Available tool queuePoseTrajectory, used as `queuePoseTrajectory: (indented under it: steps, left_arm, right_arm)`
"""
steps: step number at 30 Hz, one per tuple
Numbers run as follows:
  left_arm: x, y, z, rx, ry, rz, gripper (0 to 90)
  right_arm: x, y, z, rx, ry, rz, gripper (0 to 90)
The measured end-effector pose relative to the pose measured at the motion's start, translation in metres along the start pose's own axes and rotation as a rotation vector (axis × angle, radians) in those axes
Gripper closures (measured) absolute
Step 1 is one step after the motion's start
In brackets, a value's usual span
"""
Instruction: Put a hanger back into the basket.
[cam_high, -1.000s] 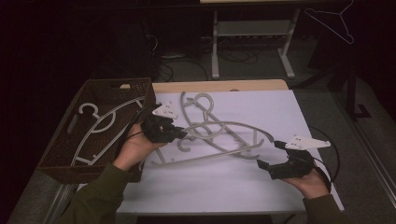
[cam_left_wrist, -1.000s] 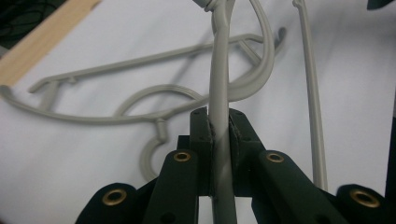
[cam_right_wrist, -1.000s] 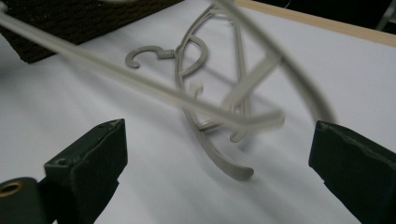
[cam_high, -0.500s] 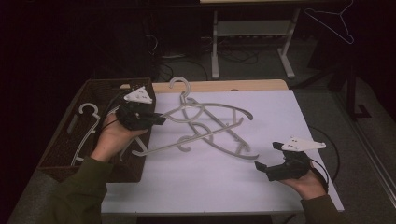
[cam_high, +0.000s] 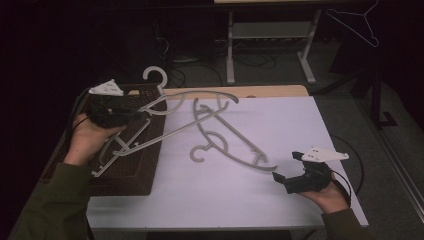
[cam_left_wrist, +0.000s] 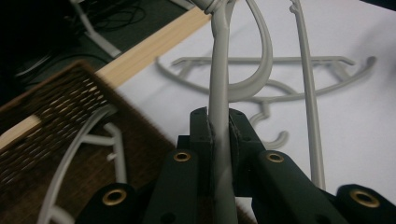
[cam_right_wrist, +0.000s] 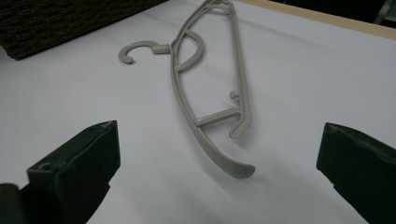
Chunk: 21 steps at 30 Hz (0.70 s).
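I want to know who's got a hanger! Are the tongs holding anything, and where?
The left tongs pinch a grey hanger on its arm; the right tongs hold nothing.

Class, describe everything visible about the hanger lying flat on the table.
The hanger is pale grey, seemingly plastic, with a curved shoulder bar, a straight lower bar, a short crosspiece and an open hook. It lies flat on the white table, touched by neither gripper; the open right gripper faces its near tip.

The held hanger (cam_left_wrist: 219, 70) runs off the top edge of the left tool view, its hook unseen there. Down in the basket (cam_high: 127, 172), another hanger (cam_left_wrist: 79, 154) is cut by the frame (and blurred). The bench's (cam_high: 280, 195) near edge sits partly behind sleeves.
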<state>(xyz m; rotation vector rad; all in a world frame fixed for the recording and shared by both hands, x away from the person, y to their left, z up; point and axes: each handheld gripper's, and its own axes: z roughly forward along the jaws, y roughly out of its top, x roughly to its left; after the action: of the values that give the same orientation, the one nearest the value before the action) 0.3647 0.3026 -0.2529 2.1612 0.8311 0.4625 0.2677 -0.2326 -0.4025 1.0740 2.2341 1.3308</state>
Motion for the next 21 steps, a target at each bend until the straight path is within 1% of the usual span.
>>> queuePoseTrajectory:
  steps: [1, 2, 3, 5, 6, 8, 11, 17, 18, 19, 21]
  left_arm:
    - [0.01, -0.006, -0.007, -0.001, 0.023, -0.011, 82.6]
    - [0.014, -0.009, -0.01, 0.0, 0.038, -0.024, 82.5]
    - [0.014, -0.009, -0.01, 0.0, 0.038, -0.024, 82.6]
    - [0.029, -0.019, -0.019, -0.001, 0.077, -0.051, 82.5]
    - [0.033, -0.023, -0.022, -0.007, 0.088, -0.071, 82.5]
    - [0.043, -0.031, -0.027, -0.01, 0.108, -0.098, 82.6]
    - [0.056, -0.042, -0.035, -0.008, 0.143, -0.128, 82.6]
    - [0.08, -0.067, -0.052, -0.006, 0.214, -0.195, 82.6]
    - [0.08, -0.067, -0.052, -0.006, 0.214, -0.195, 82.6]
    - [0.086, -0.075, -0.057, -0.004, 0.234, -0.217, 82.6]
    - [0.091, -0.083, -0.061, 0.004, 0.247, -0.234, 82.6]
  right_arm:
    - [0.0, 0.0, 0.0, 0.001, 0.0, -0.001, 0.0]
    - [0.0, 0.0, 0.001, 0.002, 0.0, -0.001, 0.0]
    - [0.0, 0.0, 0.001, 0.002, 0.0, -0.002, 0.0]
    - [0.0, 0.0, 0.001, 0.002, -0.002, -0.003, 0.0]
    - [0.0, -0.001, 0.002, 0.004, -0.002, 0.002, 0.0]
    - [0.0, -0.001, 0.002, 0.006, -0.004, 0.002, 0.0]
    - [0.0, -0.001, 0.002, 0.007, -0.003, 0.001, 0.0]
    - [-0.001, -0.001, 0.002, 0.007, -0.007, 0.003, 0.0]
    - [-0.001, -0.001, 0.002, 0.007, -0.007, 0.003, 0.0]
    - [-0.002, -0.001, 0.002, 0.009, -0.008, 0.002, 0.0]
    - [-0.002, -0.001, 0.002, 0.009, -0.008, -0.003, 0.0]
